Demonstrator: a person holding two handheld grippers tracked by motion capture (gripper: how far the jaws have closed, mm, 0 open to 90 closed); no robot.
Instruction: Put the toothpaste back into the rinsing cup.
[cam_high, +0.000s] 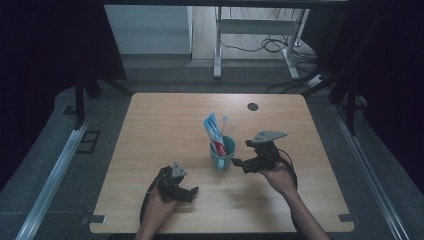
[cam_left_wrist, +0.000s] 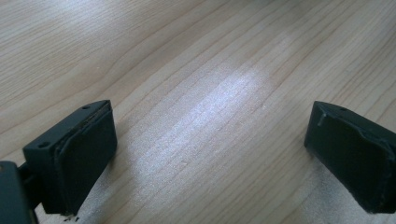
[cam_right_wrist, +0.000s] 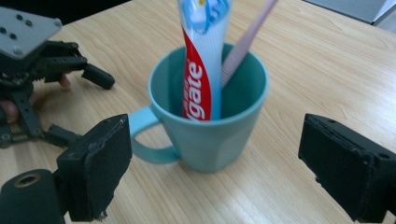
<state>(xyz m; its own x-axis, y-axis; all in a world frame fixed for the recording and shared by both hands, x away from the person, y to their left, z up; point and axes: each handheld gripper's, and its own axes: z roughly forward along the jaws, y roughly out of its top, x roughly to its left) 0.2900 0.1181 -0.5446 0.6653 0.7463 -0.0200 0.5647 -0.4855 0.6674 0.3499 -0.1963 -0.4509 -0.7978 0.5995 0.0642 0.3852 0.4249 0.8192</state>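
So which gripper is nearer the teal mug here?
The right gripper, open, just beside the teal mug and facing it. The left gripper sits farther off, toward the table's near edge, open over bare wood.

Dim high view with dark surrounds, soft overhead glare on the table (cam_left_wrist: 224, 107) (a pale sheen), close jaws slightly blurred, faint shadows.

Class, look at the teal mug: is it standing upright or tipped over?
Upright. The teal mug sits on its base on the table, rim up, with the toothpaste tube and toothbrush standing inside.
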